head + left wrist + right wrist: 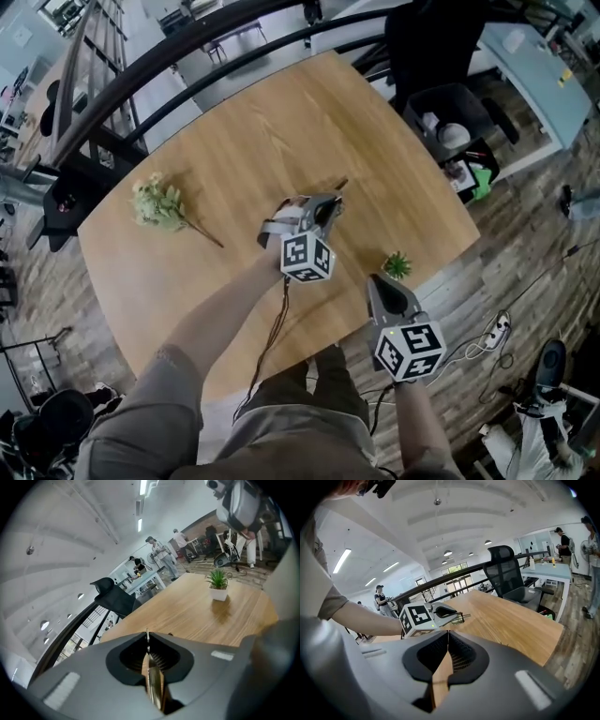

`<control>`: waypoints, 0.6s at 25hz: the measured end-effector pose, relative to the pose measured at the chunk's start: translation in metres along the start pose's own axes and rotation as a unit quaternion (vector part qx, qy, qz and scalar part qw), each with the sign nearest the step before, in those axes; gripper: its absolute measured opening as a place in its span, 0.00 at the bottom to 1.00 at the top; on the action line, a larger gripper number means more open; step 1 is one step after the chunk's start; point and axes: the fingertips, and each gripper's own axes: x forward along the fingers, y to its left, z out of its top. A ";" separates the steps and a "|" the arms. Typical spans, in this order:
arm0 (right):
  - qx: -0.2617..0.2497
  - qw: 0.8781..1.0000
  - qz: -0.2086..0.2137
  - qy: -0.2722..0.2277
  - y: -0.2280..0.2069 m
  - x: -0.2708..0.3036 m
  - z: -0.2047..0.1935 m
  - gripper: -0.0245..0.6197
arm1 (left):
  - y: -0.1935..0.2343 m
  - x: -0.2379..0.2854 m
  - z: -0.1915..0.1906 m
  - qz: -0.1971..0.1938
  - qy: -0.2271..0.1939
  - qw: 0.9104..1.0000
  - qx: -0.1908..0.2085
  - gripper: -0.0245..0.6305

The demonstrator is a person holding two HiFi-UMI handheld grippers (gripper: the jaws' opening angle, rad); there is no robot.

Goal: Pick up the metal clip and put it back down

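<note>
My left gripper (328,202) is over the middle of the wooden table (234,141), and it is shut on the metal clip (339,186). In the left gripper view the clip (153,677) is a thin brassy strip pinched edge-on between the closed jaws of that gripper (147,637). From the right gripper view, the clip's shiny tip (462,617) sticks out of the left gripper (452,614), a little above the tabletop. My right gripper (378,279) hangs near the table's front edge. It (448,634) is shut with nothing in it.
A small potted plant (397,265) stands by the front edge close to the right gripper. A pale flower bunch (159,203) lies at the table's left. A black office chair (506,573) and a bin (450,122) stand beyond the far right side. Several people are further off.
</note>
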 end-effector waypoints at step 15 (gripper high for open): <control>0.006 0.999 -0.019 0.026 -0.022 0.006 -0.030 0.06 | -0.019 0.047 -0.018 -0.010 0.033 0.999 0.032 0.08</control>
